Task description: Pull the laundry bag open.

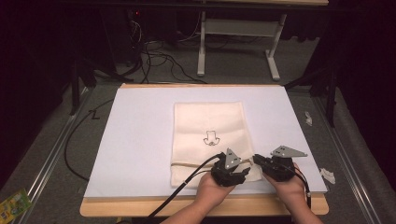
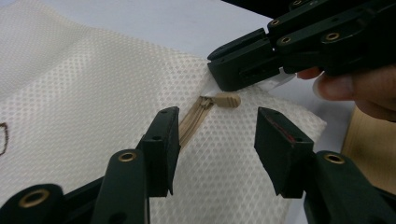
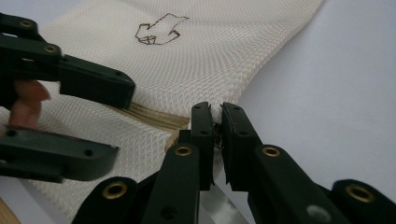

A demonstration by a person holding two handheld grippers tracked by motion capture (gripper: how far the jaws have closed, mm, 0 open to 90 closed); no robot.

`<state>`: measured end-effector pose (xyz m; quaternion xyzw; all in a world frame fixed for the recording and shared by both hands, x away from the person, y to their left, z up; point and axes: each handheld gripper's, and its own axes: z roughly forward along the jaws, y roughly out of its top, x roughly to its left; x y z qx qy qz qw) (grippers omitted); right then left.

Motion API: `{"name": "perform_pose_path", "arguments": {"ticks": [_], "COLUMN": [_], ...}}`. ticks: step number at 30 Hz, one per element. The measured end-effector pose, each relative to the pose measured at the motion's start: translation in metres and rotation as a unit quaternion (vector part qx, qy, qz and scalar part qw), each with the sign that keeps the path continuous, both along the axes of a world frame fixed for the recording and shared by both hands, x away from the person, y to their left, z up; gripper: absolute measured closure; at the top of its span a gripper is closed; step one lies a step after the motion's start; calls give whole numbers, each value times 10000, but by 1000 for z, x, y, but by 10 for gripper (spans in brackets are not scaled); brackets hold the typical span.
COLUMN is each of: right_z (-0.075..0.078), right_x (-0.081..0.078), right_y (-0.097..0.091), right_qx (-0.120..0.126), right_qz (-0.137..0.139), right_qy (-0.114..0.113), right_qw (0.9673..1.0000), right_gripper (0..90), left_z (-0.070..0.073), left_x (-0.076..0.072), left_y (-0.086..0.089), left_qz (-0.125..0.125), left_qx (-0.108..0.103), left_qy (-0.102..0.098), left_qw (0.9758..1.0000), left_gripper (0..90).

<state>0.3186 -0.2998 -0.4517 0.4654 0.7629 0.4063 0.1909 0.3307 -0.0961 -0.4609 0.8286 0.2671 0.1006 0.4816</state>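
On the counter (image 1: 140,140) lies a flat mesh bag (image 1: 208,126); the left tool (image 2: 215,135) is spread over its zip (image 2: 194,121), the right tool (image 3: 217,126) pinches the bag's edge

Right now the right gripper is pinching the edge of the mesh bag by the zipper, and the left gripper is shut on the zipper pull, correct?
Not quite. The left gripper is open: in the left gripper view its jaws stand apart over the mesh bag, and the zipper pull lies free beyond them. The right gripper does pinch the bag's edge by the zipper.
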Motion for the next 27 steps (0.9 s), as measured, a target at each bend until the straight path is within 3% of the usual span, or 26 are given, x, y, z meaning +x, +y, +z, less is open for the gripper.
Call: {"name": "perform_pose_path", "arguments": {"ticks": [10,17,25,27], "right_z": [1,2,2,1], "right_x": [0,-1,0,0], "right_y": [-1,-1,-4,-3], "right_qx": [50,66,178,146], "right_qz": [28,24,-13,-4], "right_qy": [-23,-4,7,-5], "right_qw": [10000,10000,9998,9999], "right_gripper": [851,852,852,852], "left_z": [-1,0,-9,-10], "left_x": [2,3,7,6], "left_y": [-25,-22,-11,-11], "left_qz": [170,177,278,276], "left_qx": [214,201,76,78], "left_qy": [24,37,285,243], "left_qw": [9996,9996,9992,9993], "left_gripper": [624,764,867,872]}}
